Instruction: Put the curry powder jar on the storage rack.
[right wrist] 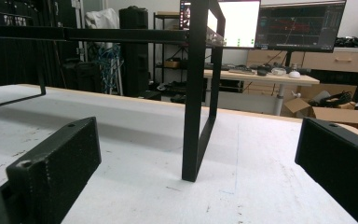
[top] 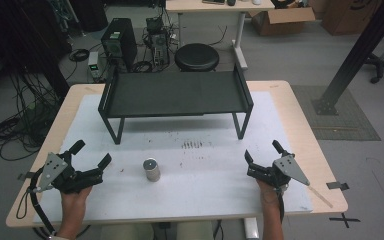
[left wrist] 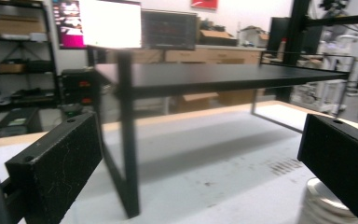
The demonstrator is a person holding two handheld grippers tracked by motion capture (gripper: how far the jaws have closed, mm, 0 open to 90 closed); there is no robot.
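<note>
While both grippers rest low near the front edge of the table point(top: 290, 95), we see the left gripper point(top: 91, 153) with its jaws spread wide and nothing between them, and the right gripper point(top: 262, 150) likewise wide open and empty. The thing nearest to them is a small metal can point(top: 151, 169), standing upright on the white mat point(top: 205, 190), roughly midway between the two grippers but closer to the left one. In the left gripper view we catch the can's ribbed top point(left wrist: 328, 205) low at the right, partly hidden behind the right-hand jaw, so we judge that the left gripper is the one better placed to go for it. Behind the can, well apart from it, stands a black shelf point(top: 175, 93) on thin legs; its near leg point(left wrist: 127, 140) rises between the left gripper's jaws in that view, and another leg point(right wrist: 196, 93) stands ahead of the right gripper.

We judge the can to be stiff and fairly light, with a smooth, rounded wall that could slip or roll out of a flat pad if pinched off-centre. We would take hold of it across the middle of its side wall, jaws square to it and low enough to keep it from tipping, and close gently, since a thin wall may dent
</note>
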